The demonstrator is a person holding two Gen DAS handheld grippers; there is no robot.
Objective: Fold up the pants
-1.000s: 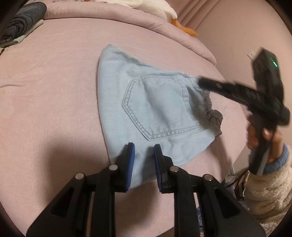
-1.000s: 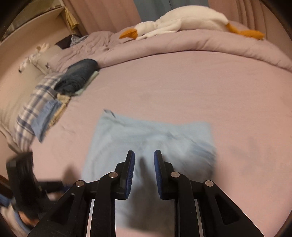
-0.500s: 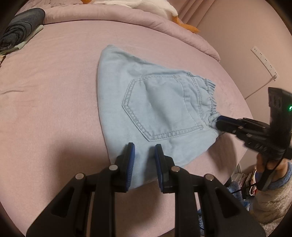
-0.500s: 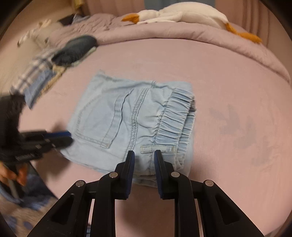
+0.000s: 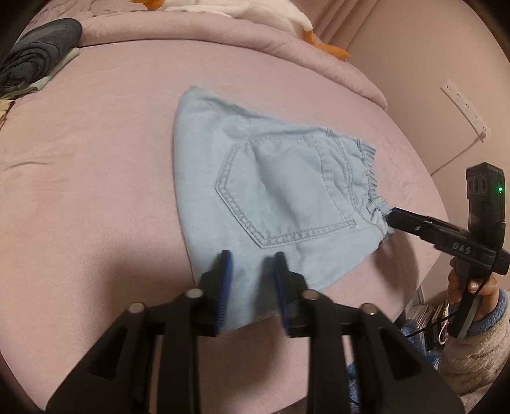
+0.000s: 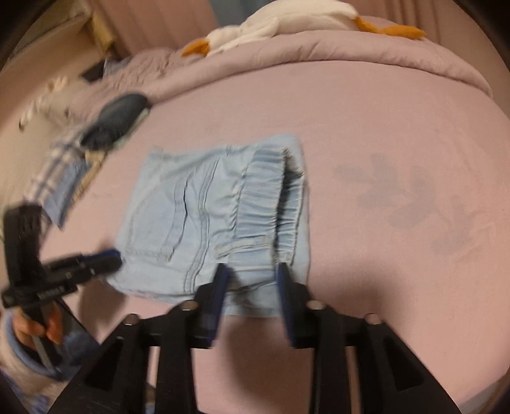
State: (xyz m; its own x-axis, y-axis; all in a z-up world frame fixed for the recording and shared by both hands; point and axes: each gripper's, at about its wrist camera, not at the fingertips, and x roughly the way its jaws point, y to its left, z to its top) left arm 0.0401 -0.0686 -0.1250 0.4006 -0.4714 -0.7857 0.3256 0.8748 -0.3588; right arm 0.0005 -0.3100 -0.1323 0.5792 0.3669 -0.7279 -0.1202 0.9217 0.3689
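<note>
Two grippers sit at the near edge of the folded pants (image 5: 271,203), both with fingers spread and nothing between them. The left gripper (image 5: 251,286) hovers at the pants' near hem, below the back pocket (image 5: 287,191); its blue-padded fingers (image 5: 224,286) stand apart over the cloth, and whether they touch it cannot be told. In the right wrist view it (image 6: 108,259) shows as a dark tip at the pants' left corner, held by a hand (image 6: 35,328) in a fleecy sleeve.

The right gripper (image 6: 251,299) is at the waistband end of the pants (image 6: 216,216), its fingers parted on either side of the elastic waistband (image 6: 271,203) near a belt loop; the view is blurred, so contact is unclear. From the left wrist view its tip (image 5: 393,218) meets the gathered waistband corner, and a hand (image 5: 471,286) grips its handle beyond the bed's edge.

The pants lie flat, folded into a compact light-blue block, pocket side up, on the pink bed (image 5: 95,191). Well beyond the pants, at the far edge of the bed, is a rolled quilt (image 5: 223,35) with a white goose plush (image 5: 255,9) on it. Far to the left of the pants rests a folded dark garment (image 5: 38,54).
</note>
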